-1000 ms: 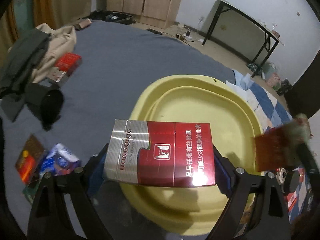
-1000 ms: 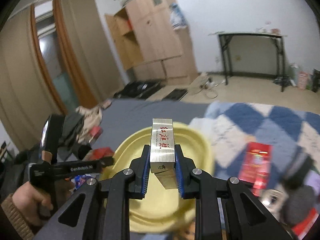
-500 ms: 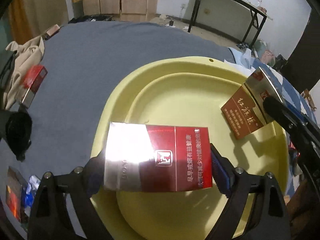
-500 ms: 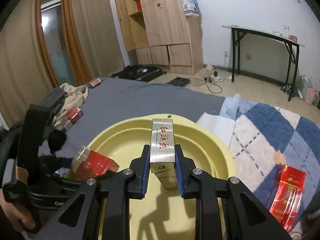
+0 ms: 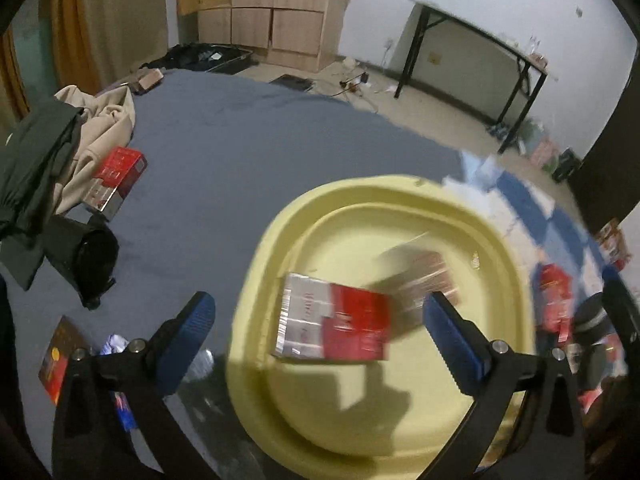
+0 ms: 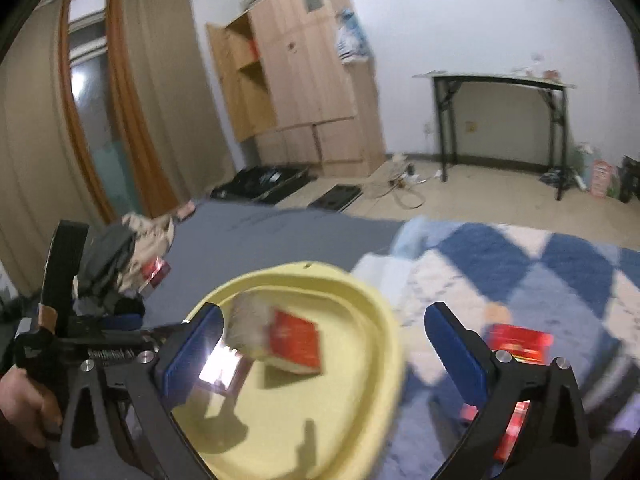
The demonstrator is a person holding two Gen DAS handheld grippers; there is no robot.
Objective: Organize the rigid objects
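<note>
A yellow basin (image 5: 256,272) sits on the grey bedspread. Inside it lies a red and silver box (image 5: 336,328), blurred by motion. A second, brownish box (image 5: 428,280) shows as a smear beside it. My left gripper (image 5: 316,312) hangs over the basin with its jaws opening wide; the red and silver box is below, free of the blue pads (image 5: 188,340). In the right wrist view, my right gripper (image 6: 324,320) has its jaws opening over the basin (image 6: 384,320). A blurred box (image 6: 280,336) and a shiny one (image 6: 222,372) lie under it, untouched.
A red box (image 5: 120,176) rests against heaped clothes (image 5: 92,128) at the left, with a black cylinder (image 5: 84,256) below them. Small packets (image 5: 56,356) lie near the left finger. More red boxes (image 6: 520,344) sit on the blue checked blanket (image 6: 560,272). A hand (image 6: 20,396) holds the left gripper.
Both grippers let go of their boxes, and their jaws went from shut on them to wide apart. The two boxes dropped into the yellow basin. Both cameras pulled back slightly.
</note>
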